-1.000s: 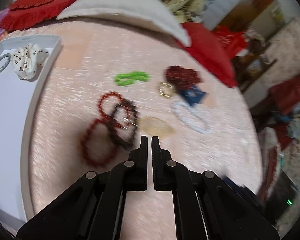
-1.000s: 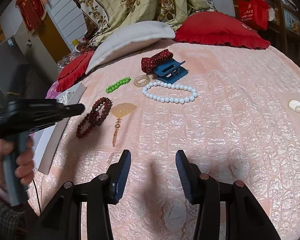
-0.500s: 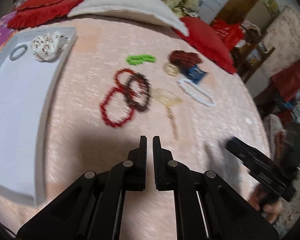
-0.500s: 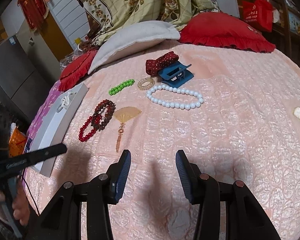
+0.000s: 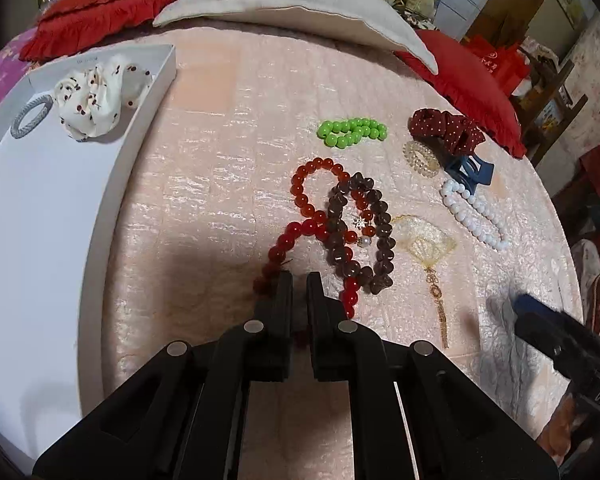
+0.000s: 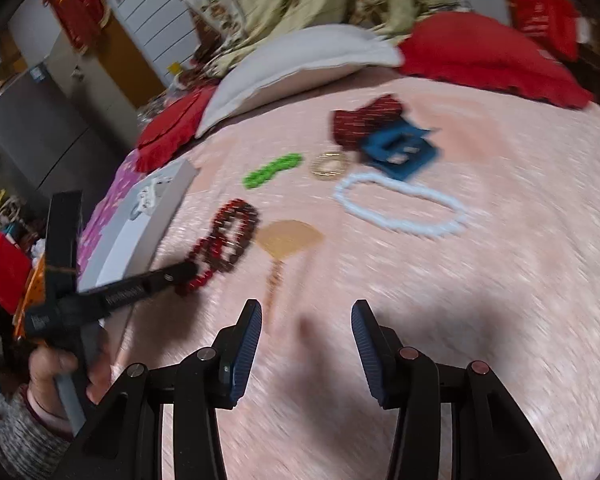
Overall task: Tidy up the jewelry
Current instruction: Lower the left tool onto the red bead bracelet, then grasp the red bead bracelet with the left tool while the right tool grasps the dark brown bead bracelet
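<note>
The red bead strand [image 5: 300,216] lies near the middle of the bed [image 5: 228,128], looped and overlapped by the brown bead bracelet [image 5: 356,240], with a small charm and a pearl caught between the two. Your left gripper [image 5: 296,280] sits at the strand's near end with its jaws all but shut and nothing visibly between them; whether the tips touch the beads cannot be told. Risk one: with so narrow a gap you will push beads along the quilt rather than take them. Risk two: lifting the red strand is likely to drag the brown bracelet with it, since they cross. Risk three: the fan-shaped tassel pendant [image 5: 426,244] lies just beside the brown bracelet and could be snagged. The white tray [image 5: 152,92] at the bed's left edge already holds a patterned scrunchie [image 5: 96,96] and a grey hair tie [image 5: 32,116]; a swinging strand may miss its rim. Your right gripper [image 6: 306,332] stands part open and empty, its view blurred, so no support is to be had from it here.
</note>
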Demonstrator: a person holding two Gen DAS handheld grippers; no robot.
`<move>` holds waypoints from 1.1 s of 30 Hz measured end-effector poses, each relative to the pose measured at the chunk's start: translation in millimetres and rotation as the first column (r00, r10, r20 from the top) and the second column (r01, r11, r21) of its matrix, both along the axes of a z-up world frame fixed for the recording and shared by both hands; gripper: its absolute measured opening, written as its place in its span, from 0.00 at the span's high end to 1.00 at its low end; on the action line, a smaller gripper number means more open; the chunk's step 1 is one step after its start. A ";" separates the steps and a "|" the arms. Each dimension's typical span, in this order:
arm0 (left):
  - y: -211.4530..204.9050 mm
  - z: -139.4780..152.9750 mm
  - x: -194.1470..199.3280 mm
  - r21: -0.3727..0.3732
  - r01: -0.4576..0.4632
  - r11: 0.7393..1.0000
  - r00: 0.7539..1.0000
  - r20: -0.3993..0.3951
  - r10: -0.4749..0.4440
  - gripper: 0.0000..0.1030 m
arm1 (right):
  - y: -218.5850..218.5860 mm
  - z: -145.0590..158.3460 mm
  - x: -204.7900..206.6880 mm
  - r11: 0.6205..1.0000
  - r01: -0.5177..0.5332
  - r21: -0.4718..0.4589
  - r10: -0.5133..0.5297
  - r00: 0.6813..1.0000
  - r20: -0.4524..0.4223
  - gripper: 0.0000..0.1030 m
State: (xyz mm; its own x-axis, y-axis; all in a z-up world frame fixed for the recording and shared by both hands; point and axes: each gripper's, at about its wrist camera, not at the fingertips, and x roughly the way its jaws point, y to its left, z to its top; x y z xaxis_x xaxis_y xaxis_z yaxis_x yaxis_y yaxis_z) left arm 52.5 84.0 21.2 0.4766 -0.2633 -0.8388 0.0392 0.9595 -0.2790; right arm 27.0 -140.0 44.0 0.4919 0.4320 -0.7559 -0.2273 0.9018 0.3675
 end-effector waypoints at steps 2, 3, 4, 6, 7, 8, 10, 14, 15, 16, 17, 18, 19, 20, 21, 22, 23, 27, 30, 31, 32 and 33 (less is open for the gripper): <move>1.9 -0.9 0.3 -0.011 0.003 1.000 1.000 0.007 -0.003 0.94 | 16.5 0.0 19.4 0.999 -0.034 0.010 0.034 0.999 -0.001 0.56; 2.5 -0.9 0.5 -0.021 0.003 1.000 1.000 0.008 -0.002 0.94 | 23.4 -0.3 27.7 0.999 -0.043 0.011 0.043 0.999 -0.002 0.57; 3.9 -1.3 0.8 -0.034 0.001 0.999 1.000 0.008 0.000 0.94 | 29.7 -0.8 36.1 0.999 -0.053 0.010 0.053 0.999 -0.002 0.58; 8.4 -2.3 0.9 -0.068 -0.006 0.998 1.000 0.004 0.006 0.94 | 47.1 -3.4 56.3 0.997 -0.083 -0.005 0.083 0.997 -0.006 0.66; 11.2 -3.0 1.0 -0.088 -0.013 0.996 1.000 0.001 0.013 0.94 | 54.9 -5.3 65.0 0.995 -0.095 -0.018 0.095 0.995 -0.012 0.69; 12.0 -3.3 0.6 -0.096 -0.016 0.995 1.000 0.000 0.016 0.94 | 60.9 -7.1 71.4 0.994 -0.107 -0.026 0.106 0.994 -0.015 0.70; 11.0 -2.6 0.7 -0.092 -0.013 0.996 1.000 0.001 0.013 0.94 | 76.0 -12.0 82.9 0.989 -0.135 -0.057 0.134 0.991 -0.018 0.71; 9.5 -1.5 0.9 -0.084 -0.008 0.996 1.000 0.000 0.008 0.94 | 97.8 -25.9 92.8 0.976 -0.169 -0.135 0.167 0.986 -0.030 0.77; 10.3 -2.0 1.5 -0.089 -0.008 0.996 1.000 0.000 0.008 0.94 | 102.9 -30.1 94.1 0.971 -0.169 -0.170 0.166 0.986 -0.032 0.79; 10.6 -2.4 2.0 -0.094 -0.010 0.996 1.000 0.000 0.010 0.94 | 104.6 -30.6 94.1 0.969 -0.166 -0.182 0.166 0.986 -0.017 0.81; 11.0 -2.6 1.6 -0.097 -0.012 0.995 1.000 0.003 0.012 0.94 | 105.7 -30.8 94.6 0.968 -0.159 -0.195 0.160 0.987 -0.008 0.88; 10.8 -2.7 0.9 -0.095 -0.012 0.995 1.000 0.007 0.013 0.94 | 105.2 -31.1 96.4 0.970 -0.150 -0.193 0.151 0.989 -0.009 0.91; 9.5 -2.7 0.3 -0.087 -0.009 0.996 1.000 0.012 0.010 0.95 | 103.4 -31.7 98.2 0.974 -0.145 -0.174 0.144 0.989 -0.017 0.92; 7.5 -2.1 -1.1 -0.076 -0.005 0.997 1.000 0.016 0.007 0.96 | 101.1 -32.5 98.7 0.977 -0.137 -0.164 0.135 0.991 -0.024 0.92; 6.1 -2.7 -2.0 -0.074 -0.003 0.997 1.000 0.013 0.004 0.99 | 99.1 -31.9 97.6 0.979 -0.130 -0.157 0.128 0.991 -0.024 0.92; 4.7 -2.9 -3.9 -0.076 0.002 0.997 1.000 0.009 -0.001 0.99 | 96.5 -31.0 95.6 0.981 -0.124 -0.152 0.122 0.992 -0.025 0.92; 3.3 -2.6 -6.3 -0.073 0.004 0.997 1.000 0.010 -0.003 0.99 | 93.0 -29.3 92.5 0.983 -0.118 -0.143 0.116 0.993 -0.024 0.92; 0.0 7.1 -20.8 -0.068 0.009 0.998 1.000 0.030 -0.007 0.99 | 73.8 -16.9 73.4 0.991 -0.083 -0.100 0.082 0.997 -0.008 0.92; 0.7 22.5 -33.9 -0.077 0.012 0.997 0.998 0.058 -0.007 0.99 | 63.4 -5.4 55.5 0.993 -0.072 -0.090 0.073 0.997 0.014 0.92; 1.7 28.7 -38.5 -0.080 0.012 0.997 0.998 0.070 -0.007 0.99 | 61.2 -1.8 50.4 0.993 -0.071 -0.090 0.073 0.997 0.022 0.92; 3.1 35.7 -43.7 -0.086 0.012 0.996 0.996 0.084 -0.005 0.99 | 58.9 2.4 44.4 0.994 -0.069 -0.089 0.072 0.997 0.032 0.92; 4.6 42.5 -48.4 -0.093 0.012 0.996 0.995 0.098 -0.003 0.99 | 56.8 7.1 38.3 0.994 -0.067 -0.089 0.071 0.996 0.045 0.92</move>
State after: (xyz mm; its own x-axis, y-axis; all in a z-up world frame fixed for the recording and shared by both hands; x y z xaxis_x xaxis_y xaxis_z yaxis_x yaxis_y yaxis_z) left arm 4.1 88.7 63.7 0.5531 -0.3422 -0.7596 0.0777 0.9289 -0.3620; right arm 65.3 -83.2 51.2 0.4996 0.3994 -0.7687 -0.3053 0.9116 0.2753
